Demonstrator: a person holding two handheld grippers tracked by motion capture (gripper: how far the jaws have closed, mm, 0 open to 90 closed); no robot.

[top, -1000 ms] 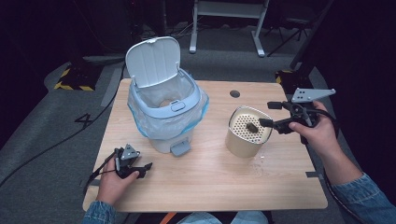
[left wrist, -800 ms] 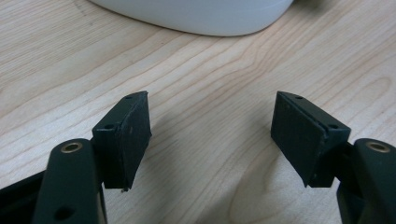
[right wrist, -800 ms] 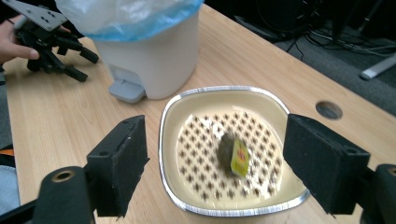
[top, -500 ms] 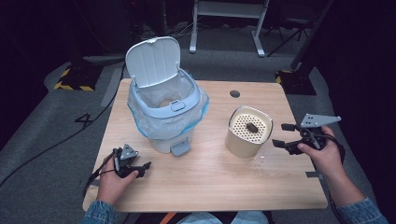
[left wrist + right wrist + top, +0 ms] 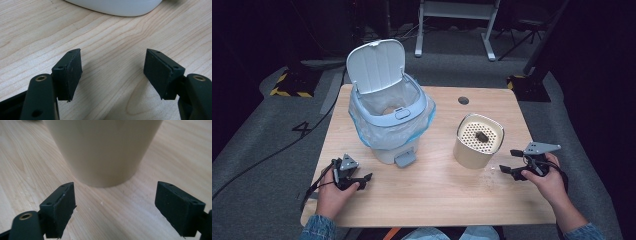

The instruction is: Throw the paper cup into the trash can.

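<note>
With your right gripper (image 5: 508, 161) released, square its jaws around the beige canister (image 5: 478, 140) low before clenching; left gripper (image 5: 363, 179) rests open.

Black two-jaw left gripper (image 5: 368, 177) and right gripper (image 5: 506, 161) — grey three-cornered plates, flat screwed pads (brass-ringed pivot holes), trailing black cables, denim sleeves (image 5: 318, 228)

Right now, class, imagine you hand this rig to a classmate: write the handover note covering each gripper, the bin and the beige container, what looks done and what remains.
Left gripper: open, holding nothing, low over the table near the pedal bin's base.
Right gripper: open, holding nothing, facing the beige container from its right, not touching.
Bin: lid up, liner fitted, something lying inside.
Container: upright, a small dark object on its perforated top.
Left, probably: grasp the container.
</note>
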